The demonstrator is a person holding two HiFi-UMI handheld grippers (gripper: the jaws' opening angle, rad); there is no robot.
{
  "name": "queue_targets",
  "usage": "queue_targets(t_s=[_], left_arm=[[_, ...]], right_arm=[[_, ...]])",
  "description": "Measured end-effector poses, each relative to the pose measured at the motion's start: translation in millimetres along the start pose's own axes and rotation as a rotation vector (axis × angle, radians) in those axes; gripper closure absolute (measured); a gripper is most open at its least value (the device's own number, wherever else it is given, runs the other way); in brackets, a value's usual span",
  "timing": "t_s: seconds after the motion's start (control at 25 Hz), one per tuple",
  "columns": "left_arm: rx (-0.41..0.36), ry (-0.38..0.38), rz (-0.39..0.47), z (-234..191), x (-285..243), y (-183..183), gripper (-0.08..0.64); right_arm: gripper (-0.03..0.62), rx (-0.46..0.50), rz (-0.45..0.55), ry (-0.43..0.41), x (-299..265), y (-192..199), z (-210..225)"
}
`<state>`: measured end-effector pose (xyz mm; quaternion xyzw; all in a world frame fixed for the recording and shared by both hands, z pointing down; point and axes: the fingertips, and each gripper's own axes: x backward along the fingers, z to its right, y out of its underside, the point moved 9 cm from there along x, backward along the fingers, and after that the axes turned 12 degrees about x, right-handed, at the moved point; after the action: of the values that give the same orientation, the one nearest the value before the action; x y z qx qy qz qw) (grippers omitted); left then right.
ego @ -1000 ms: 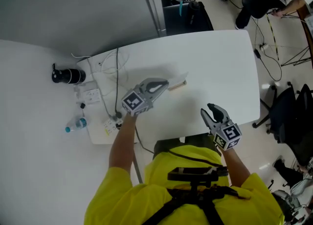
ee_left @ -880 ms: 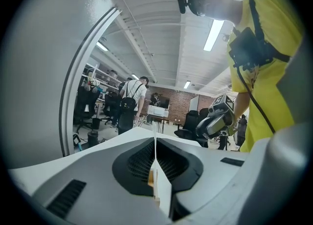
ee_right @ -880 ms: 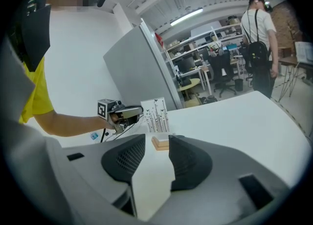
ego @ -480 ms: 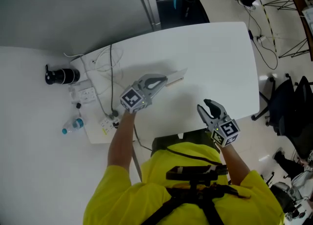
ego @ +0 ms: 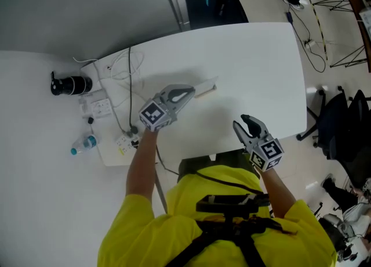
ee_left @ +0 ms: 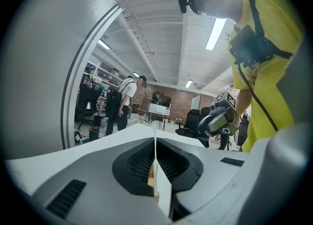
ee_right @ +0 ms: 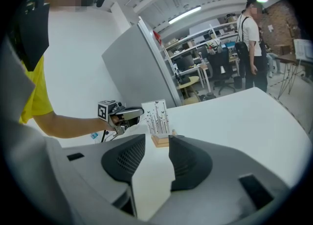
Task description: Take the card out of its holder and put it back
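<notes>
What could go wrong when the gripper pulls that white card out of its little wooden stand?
1. The left gripper seems to pinch the white printed card by one edge only, so it could twist or slip.
2. Nothing holds the small wooden holder down. The right gripper hangs open, away from it, so the holder might lift or tip.

Looks down on a white table (ego: 249,57) set against a grey partition panel (ego: 87,10), with a black office chair (ego: 343,129) and loose cables (ego: 317,51) on the pale floor (ego: 269,6) at the right. Shows a brick wall (ee_left: 172,99) far back under long ceiling lights (ee_left: 215,33).
</notes>
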<state>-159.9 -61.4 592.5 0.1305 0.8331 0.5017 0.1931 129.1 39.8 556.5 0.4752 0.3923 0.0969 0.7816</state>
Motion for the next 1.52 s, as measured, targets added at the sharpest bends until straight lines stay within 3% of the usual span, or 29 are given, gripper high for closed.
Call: queue_targets(t_s=[0.96,1.24,1.52], left_arm=[[0.033,0.035,0.106,-6.6,-2.6,12.7,0.555],[0.01,0.056,0.109,-8.7,-6.8,9.4,0.555],[0.018,0.059,0.132,-8.8,-2.4,15.6,0.555]], right_arm=[[0.434,0.021,-0.02,-0.018,1.3,10.1,4.7],[0.434,0.05,0.04,-0.02,-35.5,-23.0,35.4],[0.434,0.035,-0.013,-0.084,-41.0,-1.3,10.2]])
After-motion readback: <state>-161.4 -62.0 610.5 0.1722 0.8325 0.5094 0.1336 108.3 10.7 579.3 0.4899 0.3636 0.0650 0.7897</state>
